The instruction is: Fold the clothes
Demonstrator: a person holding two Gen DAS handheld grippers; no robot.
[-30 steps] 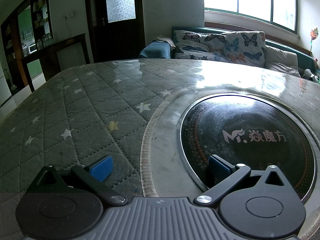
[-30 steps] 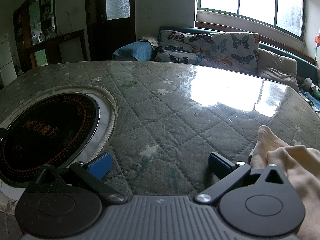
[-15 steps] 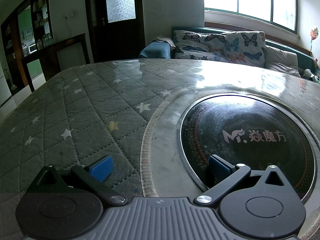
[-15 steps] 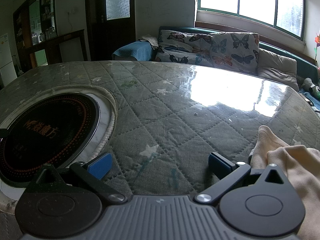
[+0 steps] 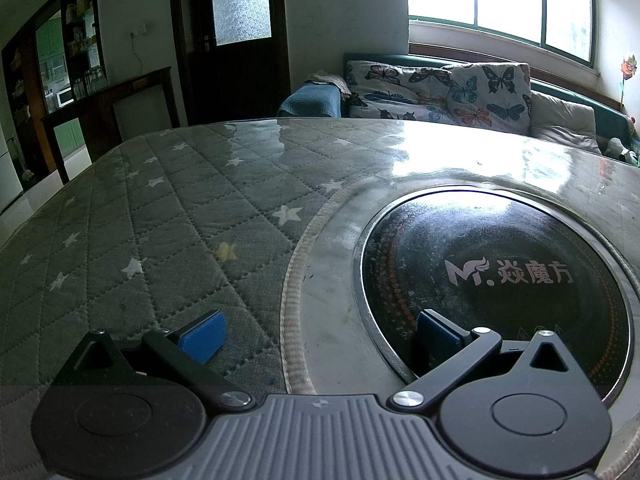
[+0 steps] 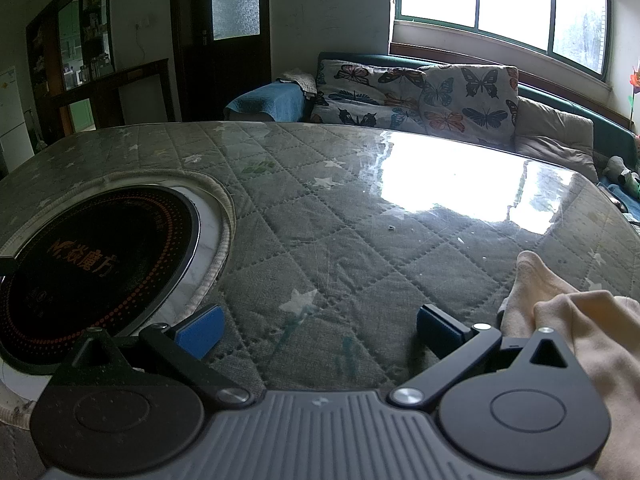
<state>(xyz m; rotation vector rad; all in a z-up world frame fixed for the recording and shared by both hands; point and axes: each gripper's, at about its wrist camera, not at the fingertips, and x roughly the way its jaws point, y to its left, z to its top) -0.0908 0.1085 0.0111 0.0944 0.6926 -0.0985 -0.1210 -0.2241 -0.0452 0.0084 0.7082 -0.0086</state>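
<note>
Resting low over the counter point(image 5: 168, 240), the left tool point(image 5: 316, 330) has its blue pads spread wide with nothing between them. Under it lies the quilted, star-printed cover, and just to its right sits a round black hob point(image 5: 500, 280) set into the counter, ringed by a pale rim. No garment shows anywhere in the left wrist view.

Further right, the right tool point(image 6: 318, 326) is likewise spread wide and holds nothing. Its left pad sits near the hob's edge, and its right pad sits just beside a cream cloth point(image 6: 580, 320). That cloth lies bunched at the near right of the counter, one rounded end poking toward the far side and the rest running out of view at the right and bottom edges. It looks rumpled rather than laid flat, though most of it is hidden, so its kind and full shape cannot be told.

Judging by this, the folding has hardly begun: the cloth is not spread, no crease or tidy edge shows, and neither tool grips it. What is left seems to be nearly everything: taking hold of the cloth, drawing it onto the bare quilted stretch between hob and cloth, flattening it, then folding. A sofa with butterfly cushions point(image 6: 420, 92) stands beyond the counter's far edge.
</note>
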